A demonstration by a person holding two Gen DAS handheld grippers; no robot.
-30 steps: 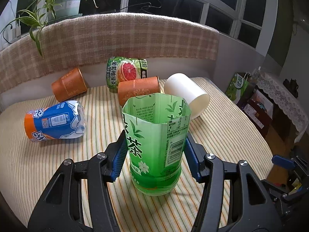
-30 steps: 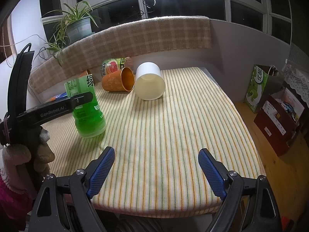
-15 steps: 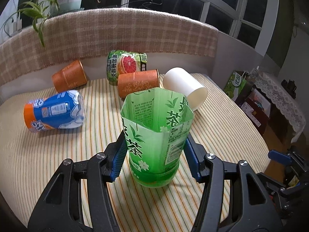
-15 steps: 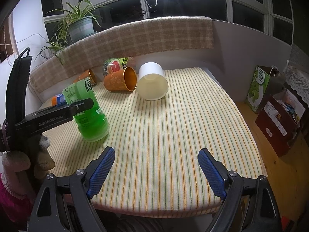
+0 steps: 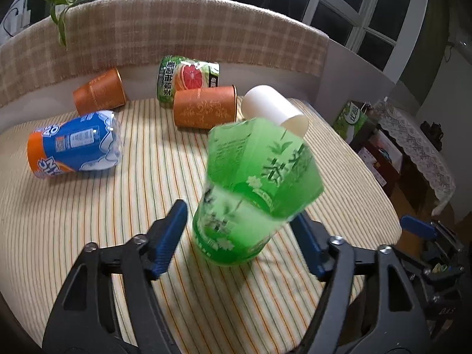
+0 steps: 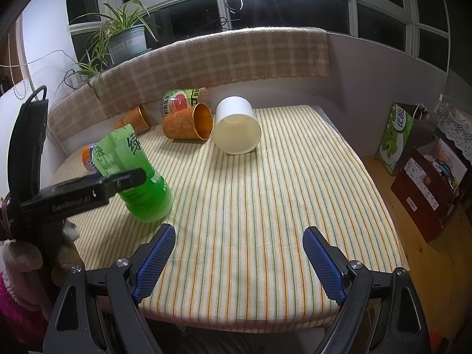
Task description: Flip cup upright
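Observation:
A green cut-bottle cup [image 5: 253, 194] stands mouth up on the striped tablecloth, blurred and leaning a little. My left gripper [image 5: 240, 239] is open, its blue pads on either side of the cup's base with a gap on the left. The cup also shows in the right wrist view [image 6: 135, 177], with the left gripper's arm [image 6: 88, 188] crossing it. My right gripper [image 6: 239, 262] is open and empty above the table's front edge. A white cup [image 6: 237, 129], two orange cups [image 6: 188, 125] [image 5: 98, 96], a grapefruit-label cup [image 5: 188, 79] and a blue-orange cup [image 5: 73, 144] lie on their sides.
The striped table [image 6: 280, 200] is backed by a low wall with a checked cloth [image 6: 221, 56]. A potted plant [image 6: 124, 38] stands on the sill. To the right, boxes and a green bag [image 6: 398, 135] stand on the floor.
My left gripper has opened and let go of the green cup, which now stands on the table. The left gripper has risen and tilted down. The right gripper has barely moved.

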